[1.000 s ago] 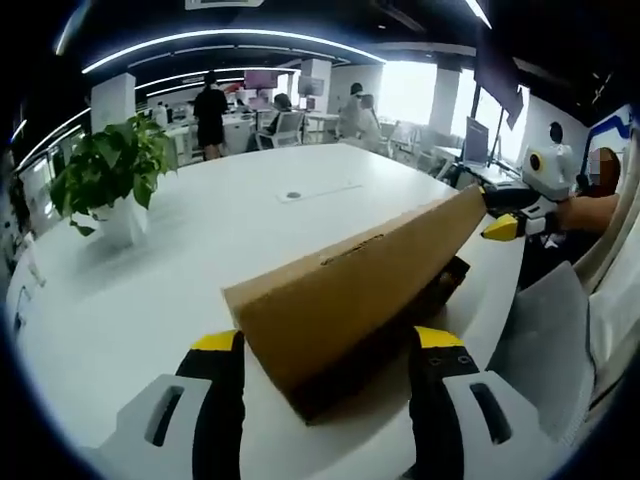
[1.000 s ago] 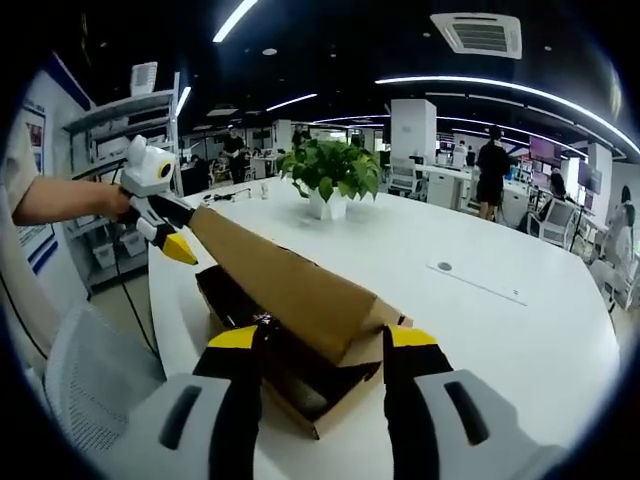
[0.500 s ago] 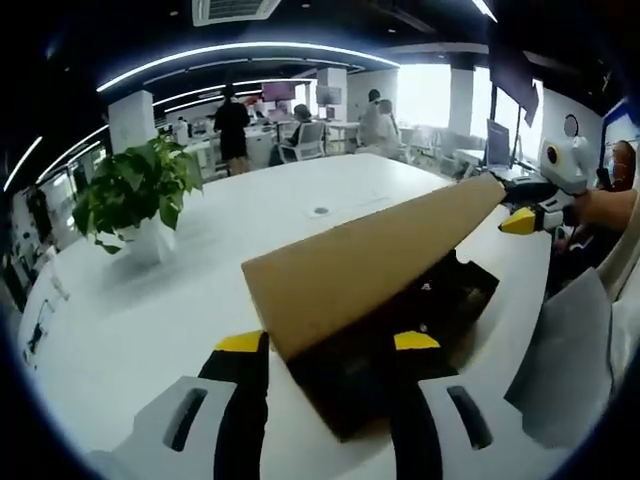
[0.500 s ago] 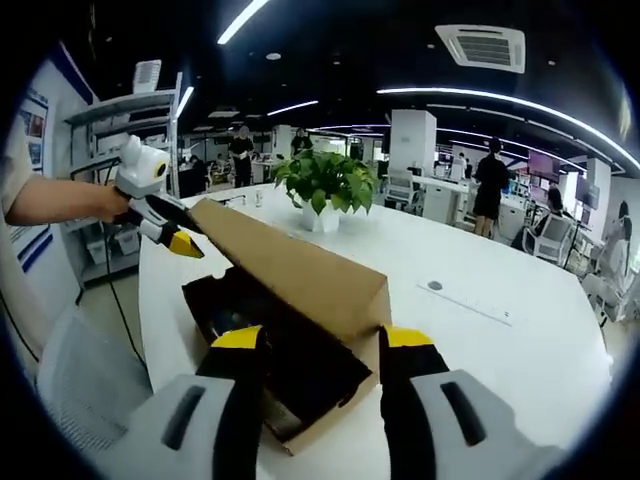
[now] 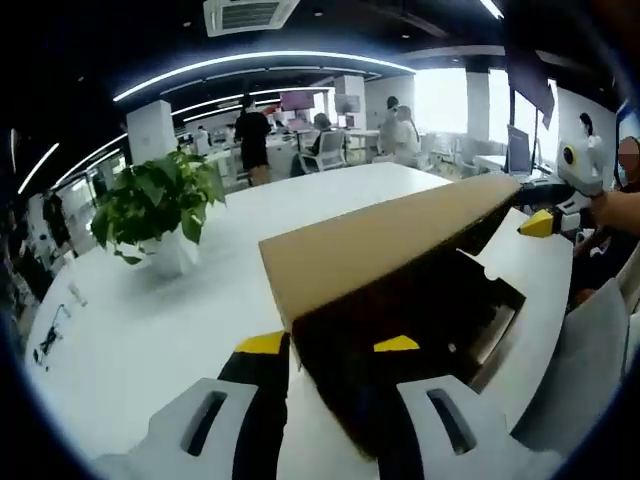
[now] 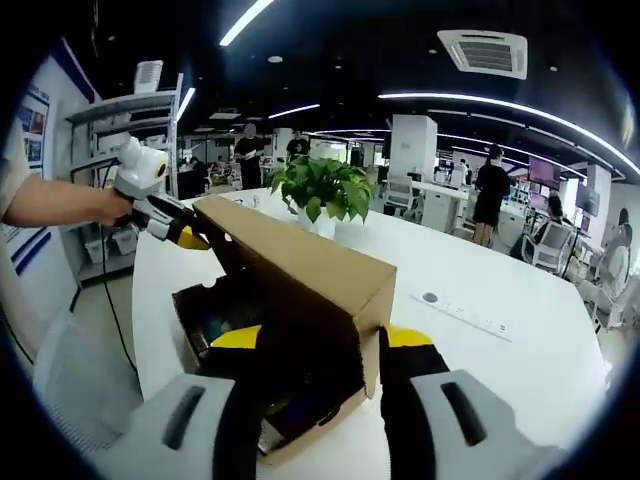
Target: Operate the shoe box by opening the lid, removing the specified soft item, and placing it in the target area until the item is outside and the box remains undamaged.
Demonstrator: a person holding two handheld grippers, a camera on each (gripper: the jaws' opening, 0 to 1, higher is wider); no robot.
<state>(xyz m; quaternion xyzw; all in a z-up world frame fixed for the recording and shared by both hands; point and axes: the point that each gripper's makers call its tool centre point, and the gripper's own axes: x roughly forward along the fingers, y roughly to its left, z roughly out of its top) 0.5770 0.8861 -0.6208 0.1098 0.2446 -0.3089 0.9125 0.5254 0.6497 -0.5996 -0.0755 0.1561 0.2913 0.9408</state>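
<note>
No lettering, number or brand mark can be read anywhere. The plain brown cardboard shoe box lid (image 5: pixel 385 243) bears no legible print, and the distant pinkish wall screen (image 5: pixel 297 100) seems too blurred to read.

White grippers, yellow-tipped black jaws

The left gripper (image 5: pixel 330 345) and right gripper (image 6: pixel 312 338) have white slotted housings; each black jaw ends in a yellow tip.

We see a potted plant (image 5: pixel 158 205) on the white table (image 5: pixel 130 330), office chairs (image 6: pixel 548 243) and people (image 6: pixel 491 183) beyond.
</note>
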